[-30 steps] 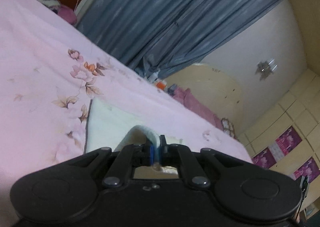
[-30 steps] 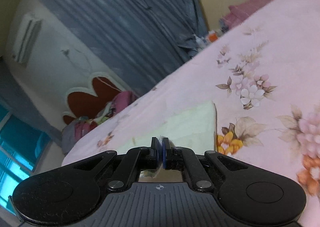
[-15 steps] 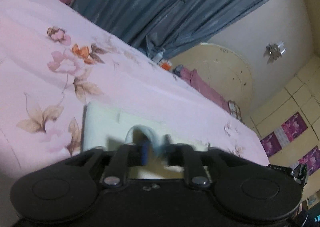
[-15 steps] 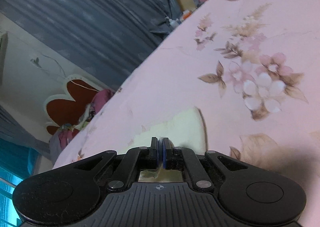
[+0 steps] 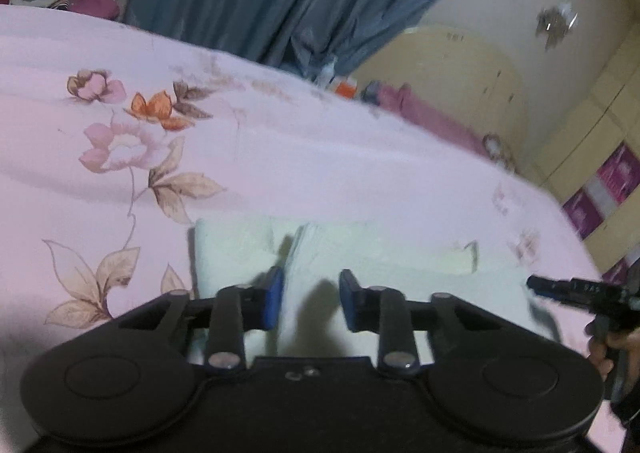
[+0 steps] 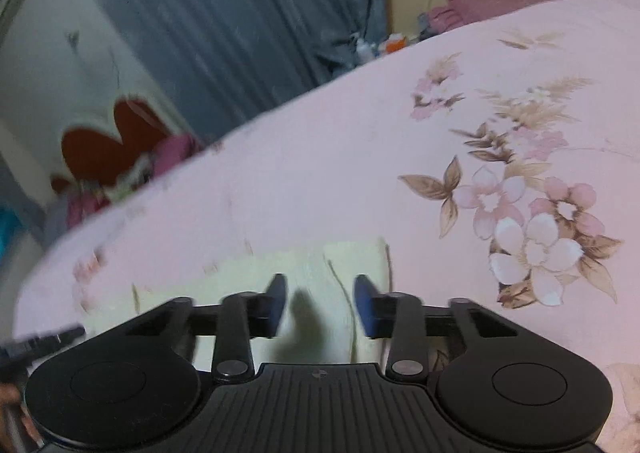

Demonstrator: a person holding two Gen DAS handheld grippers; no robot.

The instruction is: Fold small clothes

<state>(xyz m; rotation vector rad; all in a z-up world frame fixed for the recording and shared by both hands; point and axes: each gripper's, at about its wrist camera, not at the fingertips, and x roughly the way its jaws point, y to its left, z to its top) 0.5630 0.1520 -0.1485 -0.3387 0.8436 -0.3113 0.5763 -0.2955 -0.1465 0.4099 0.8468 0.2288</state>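
The pale folded cloth (image 5: 240, 249) is laid flat on the flowered bed sheet (image 5: 280, 165). The left hand-held gripper (image 5: 311, 299) is seen released above it, jaws closing; the right hand-held gripper (image 6: 320, 303) is released, jaws opening.

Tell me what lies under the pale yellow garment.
The pale yellow garment lies on the pink floral bedsheet, which shows all around it. Whatever sits directly beneath the folded cloth is covered.

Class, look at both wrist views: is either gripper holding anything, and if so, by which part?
Nothing is held. The left gripper is closing and the right gripper is opening, each with a bare gap between its pads, above the pale folded garment on the bed.
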